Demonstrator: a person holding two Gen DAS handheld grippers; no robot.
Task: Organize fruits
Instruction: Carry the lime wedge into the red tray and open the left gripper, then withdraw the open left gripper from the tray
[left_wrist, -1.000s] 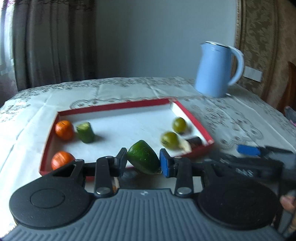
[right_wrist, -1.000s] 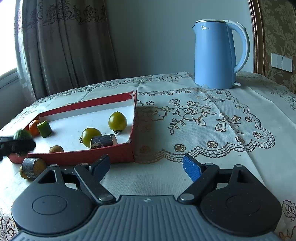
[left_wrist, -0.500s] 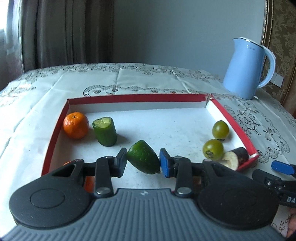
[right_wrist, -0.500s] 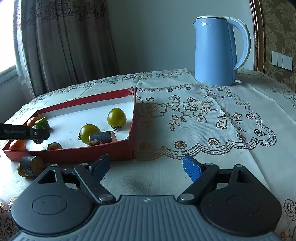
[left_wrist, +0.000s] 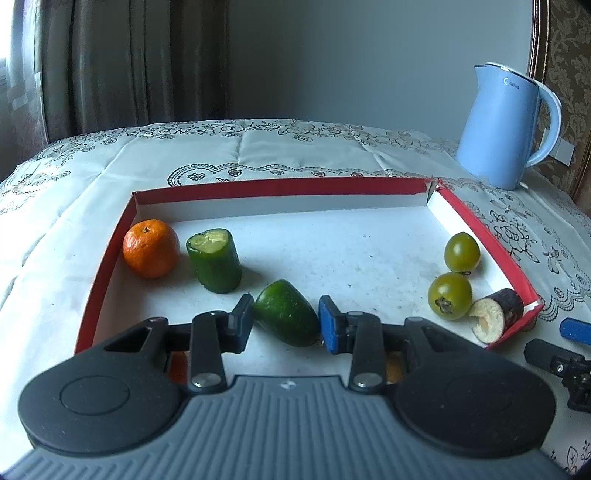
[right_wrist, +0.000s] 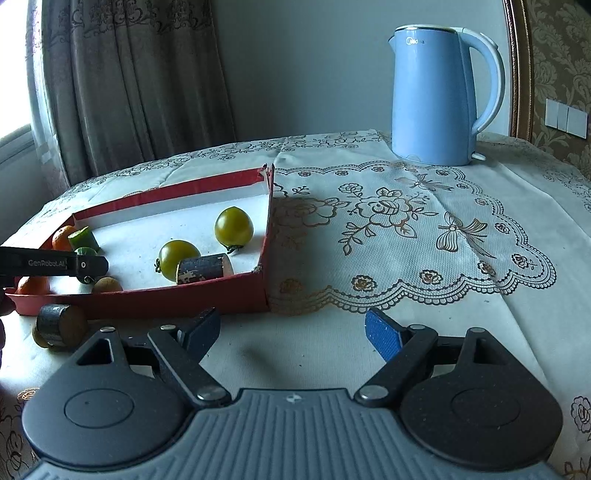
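Note:
My left gripper (left_wrist: 286, 309) is shut on a dark green cucumber end (left_wrist: 284, 321), held tilted just above the white floor of the red-rimmed tray (left_wrist: 280, 183), near its front edge. Inside the tray are an orange (left_wrist: 150, 248), an upright cucumber chunk (left_wrist: 214, 260), two green tomatoes (left_wrist: 461, 252) (left_wrist: 450, 295) and a dark-skinned cut piece (left_wrist: 496, 319). My right gripper (right_wrist: 293, 330) stands open over bare tablecloth, right of the tray (right_wrist: 177, 299), with nothing between its fingers. A second orange (right_wrist: 33, 286) lies at the tray's front left.
A blue kettle (right_wrist: 439, 99) stands at the back right on the lace tablecloth (right_wrist: 406, 229). A dark cut cylinder (right_wrist: 59, 325) lies on the cloth outside the tray's front wall. Curtains hang behind the table on the left.
My left gripper carried the cucumber end forward from the tray's front edge to over its floor, and lower. The right gripper stayed put.

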